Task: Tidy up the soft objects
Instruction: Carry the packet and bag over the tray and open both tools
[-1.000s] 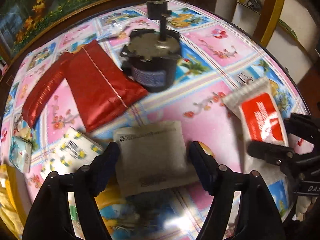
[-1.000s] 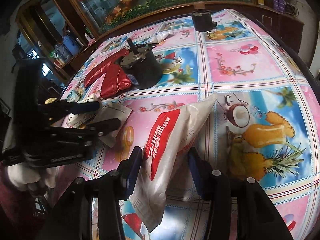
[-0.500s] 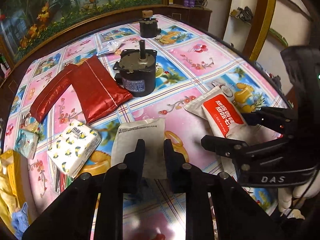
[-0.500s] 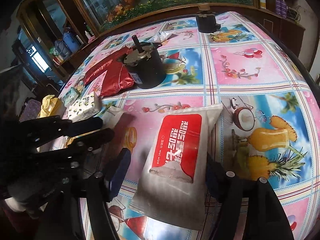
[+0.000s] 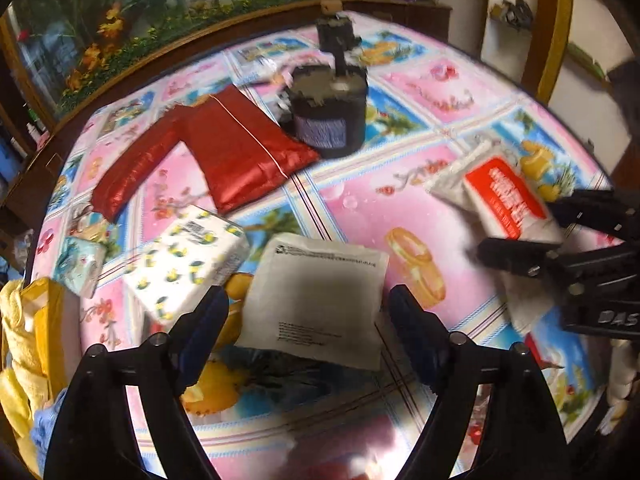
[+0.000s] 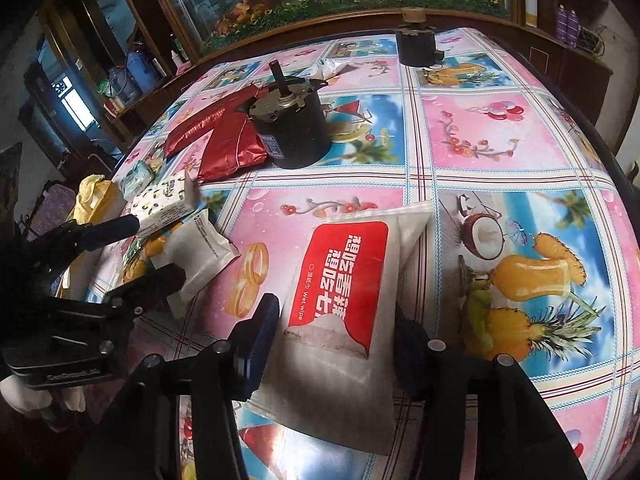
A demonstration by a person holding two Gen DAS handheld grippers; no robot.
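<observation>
The left gripper (image 5: 308, 312) has just been opening; its jaws stand wide apart with the white pouch (image 5: 316, 300) lying flat between them, a gap showing on either side, so neither pad presses it. The right gripper (image 6: 336, 344) has just been closing: its jaws straddle the near end of the wipes pack (image 6: 344, 292), the left pad at the pack's edge and the right pad close against the other side, but whether they actually squeeze it I cannot tell.

Room to move: ahead of the right gripper the tablecloth (image 6: 500, 140) is bare out to the far edge, and to its right it is bare too, until the table curves away. To its left sits the left gripper, near, with the pouch. Ahead of the left gripper lies an open pink strip, then the red bags (image 5: 240, 156) and the black motor (image 5: 328, 116), which touches the nearer bag's corner. Just left of the left gripper is the tissue pack (image 5: 188, 264), its corner close beside the pouch; further left, at the table's edge, a small teal pack (image 5: 80, 264) and yellow cloth (image 5: 24, 340). A second, smaller motor (image 6: 416, 48) stands near the far edge.

The pouch is matt white, slightly puffed, with small black print along its far edge. The wipes pack is white, limp, with a red label.
</observation>
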